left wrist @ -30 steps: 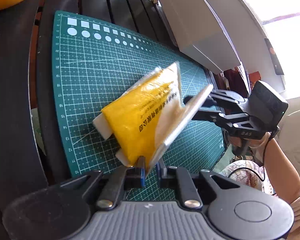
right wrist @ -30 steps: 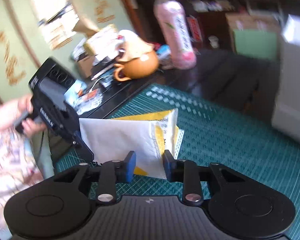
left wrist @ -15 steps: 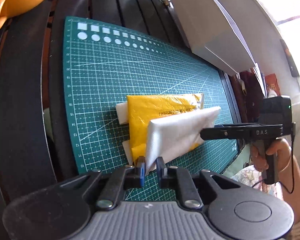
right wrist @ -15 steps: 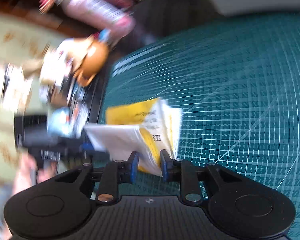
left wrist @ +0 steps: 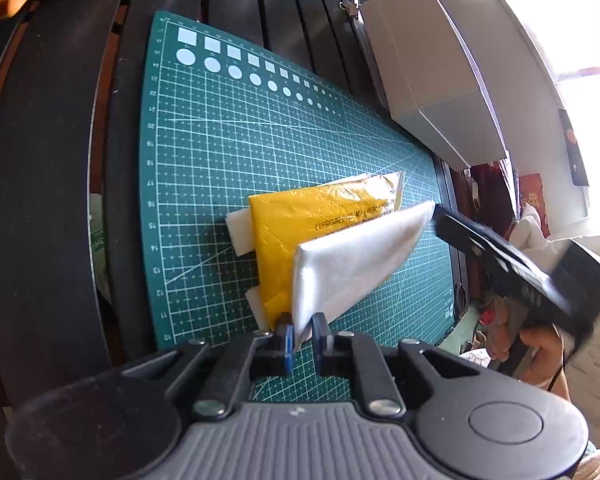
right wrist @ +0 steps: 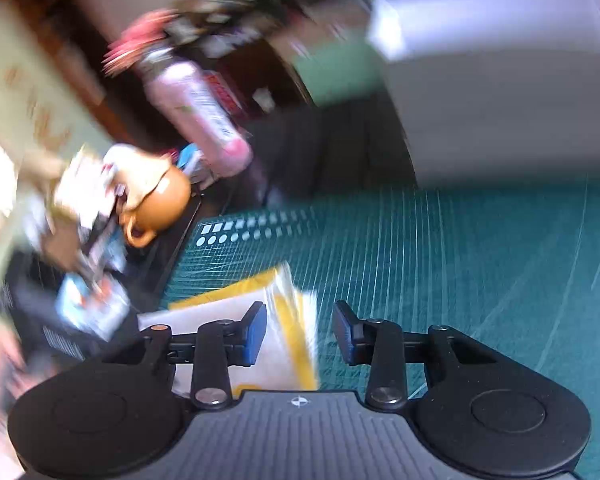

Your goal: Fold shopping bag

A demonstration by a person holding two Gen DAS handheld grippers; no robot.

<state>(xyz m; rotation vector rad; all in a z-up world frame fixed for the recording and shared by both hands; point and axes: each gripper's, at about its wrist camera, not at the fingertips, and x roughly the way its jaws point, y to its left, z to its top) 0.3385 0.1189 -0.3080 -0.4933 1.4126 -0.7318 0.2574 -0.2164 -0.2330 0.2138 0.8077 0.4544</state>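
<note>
- Yellow-and-white shopping bag [left wrist: 332, 236] lies folded on the green cutting mat [left wrist: 220, 152], near its front edge.
- Left gripper [left wrist: 302, 334] pinches the white flap's corner.
- Right gripper [right wrist: 300, 330], just been opening, stands spread, pads off the bag.
- Mat's far half lies bare.

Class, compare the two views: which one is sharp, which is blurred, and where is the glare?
Left wrist view: sharp on the cutting mat and shopping bag, right gripper smeared, window overexposed. Right wrist view: motion-blurred throughout, teapot and pink bottle streaked.
</note>
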